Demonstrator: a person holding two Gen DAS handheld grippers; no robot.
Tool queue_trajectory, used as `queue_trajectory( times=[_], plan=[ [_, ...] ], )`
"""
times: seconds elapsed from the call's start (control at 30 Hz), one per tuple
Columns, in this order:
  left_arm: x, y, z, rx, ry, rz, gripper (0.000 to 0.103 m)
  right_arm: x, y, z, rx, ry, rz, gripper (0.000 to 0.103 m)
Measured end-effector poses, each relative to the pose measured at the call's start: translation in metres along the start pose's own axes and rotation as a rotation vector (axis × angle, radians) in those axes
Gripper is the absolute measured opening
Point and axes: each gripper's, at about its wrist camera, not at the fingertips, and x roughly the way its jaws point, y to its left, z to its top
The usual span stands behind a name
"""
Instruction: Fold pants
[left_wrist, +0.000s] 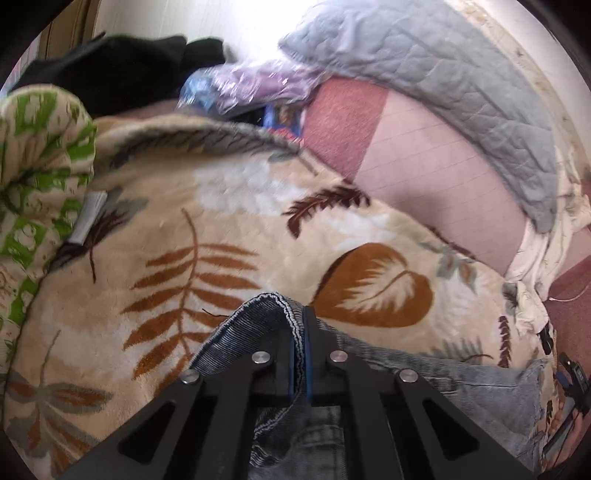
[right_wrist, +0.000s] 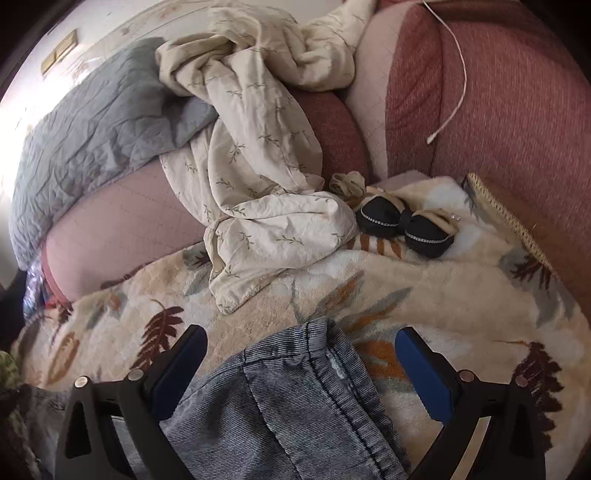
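Two tongs are at the pants (right_wrist: 280, 398), and only one has a grip so far. The left tongs (left_wrist: 300, 332) are pinched fully together on a hem or edge of the denim, a fold of cloth bunched up between the blue pads. The right tongs (right_wrist: 301, 369) stand wide apart, with another end of the pants lying between the fingers (right_wrist: 424, 373) and nothing pressing on it. The pants lie on the leaf-patterned blanket (right_wrist: 461, 295) near its front edge, on the bed, rumpled rather than flat. A cream sheet (right_wrist: 258, 184) and a grey quilt (right_wrist: 99, 122) are heaped toward the far edge, well apart from the denim. By my reading the fold has barely begun: the right side's grip, then bringing the ends together and smoothing, all remain.
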Motion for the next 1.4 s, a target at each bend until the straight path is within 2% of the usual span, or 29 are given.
queue_trajectory(
  times=[0.13,0.2,0.33,0.37,0.4,0.47,0.57,0.7,0.83,1.07,1.23,1.4],
  plan=[
    [-0.011,-0.015,-0.003,0.031,-0.025,-0.019,0.003,0.014,-0.001,0.000,0.015,0.041,0.024,0.100],
    [-0.014,-0.020,-0.005,0.044,-0.027,-0.030,0.003,0.024,0.005,-0.002,-0.012,0.073,0.024,0.089],
    [-0.020,-0.027,-0.005,0.059,-0.034,-0.049,0.003,0.045,0.010,-0.005,-0.018,0.109,0.012,0.075],
    [-0.022,-0.027,-0.006,0.060,-0.039,-0.049,0.003,0.051,0.010,-0.006,-0.015,0.115,-0.003,0.070],
    [-0.024,-0.028,-0.006,0.059,-0.044,-0.051,0.003,0.055,0.009,-0.006,-0.016,0.122,-0.011,0.059],
    [-0.027,-0.028,-0.006,0.057,-0.049,-0.054,0.003,0.063,0.007,-0.009,-0.016,0.140,-0.028,0.044],
    [-0.031,-0.024,-0.006,0.042,-0.056,-0.051,0.003,0.060,0.002,-0.009,-0.006,0.111,-0.039,0.025],
    [-0.041,-0.017,-0.007,0.010,-0.065,-0.057,0.003,0.040,-0.003,-0.005,0.022,0.070,-0.010,0.019],
    [-0.062,-0.010,-0.012,-0.015,-0.095,-0.079,0.003,0.001,-0.001,-0.001,0.036,0.007,0.028,0.019],
    [-0.108,0.007,-0.026,-0.073,-0.144,-0.161,0.003,-0.084,-0.015,-0.010,0.186,-0.112,0.182,0.019],
    [-0.144,0.029,-0.053,-0.130,-0.170,-0.231,0.003,-0.146,-0.043,-0.033,0.300,-0.194,0.254,0.019],
    [-0.178,0.053,-0.099,-0.159,-0.181,-0.285,0.003,-0.185,-0.075,-0.071,0.384,-0.223,0.285,0.019]
  ],
)
